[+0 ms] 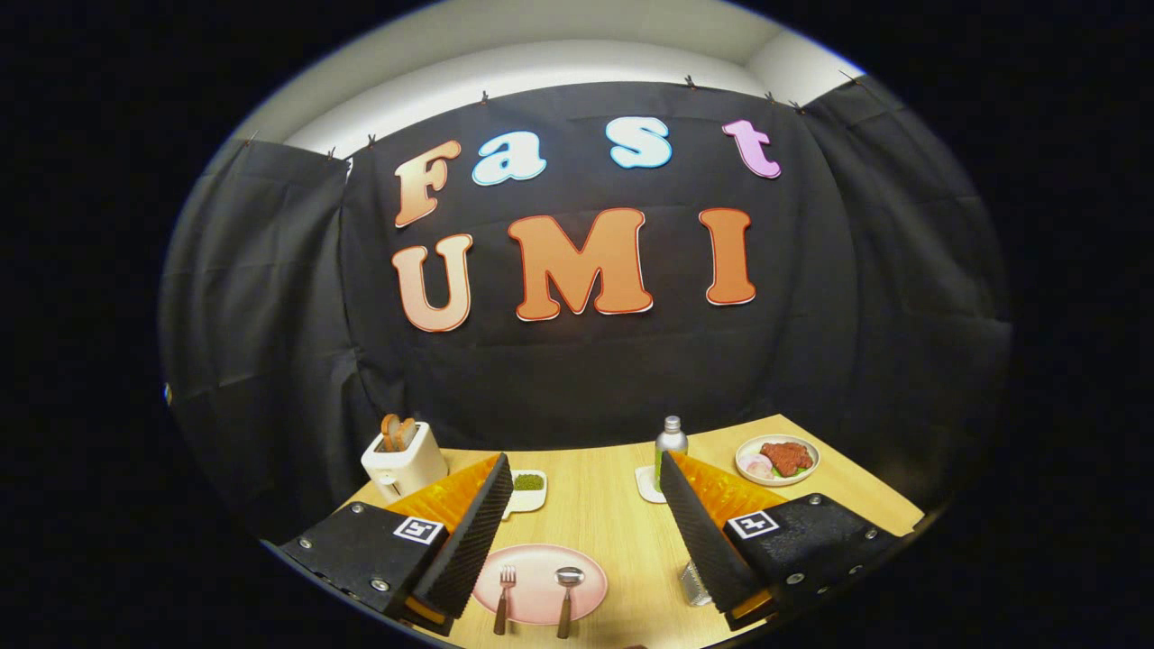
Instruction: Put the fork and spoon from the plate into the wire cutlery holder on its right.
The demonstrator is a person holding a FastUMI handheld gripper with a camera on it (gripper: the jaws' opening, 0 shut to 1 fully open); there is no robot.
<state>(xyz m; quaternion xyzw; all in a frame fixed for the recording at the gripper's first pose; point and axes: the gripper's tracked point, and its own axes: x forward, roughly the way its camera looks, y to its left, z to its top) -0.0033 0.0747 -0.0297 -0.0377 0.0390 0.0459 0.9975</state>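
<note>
A pink plate (539,566) lies on the wooden table between my two fingers, low and close. On it rest a fork (504,597) to the left and a spoon (568,598) to the right, both with brown handles pointing toward me. The wire cutlery holder (694,584) stands right of the plate, mostly hidden behind my right finger. My gripper (581,491) hangs above the table, open wide, with nothing between its fingers.
A white toaster (405,461) with bread slices stands at the back left. A small white dish of green stuff (527,487) sits behind the plate. A metal bottle (670,442) on a coaster and a bowl of food (777,459) stand at the back right.
</note>
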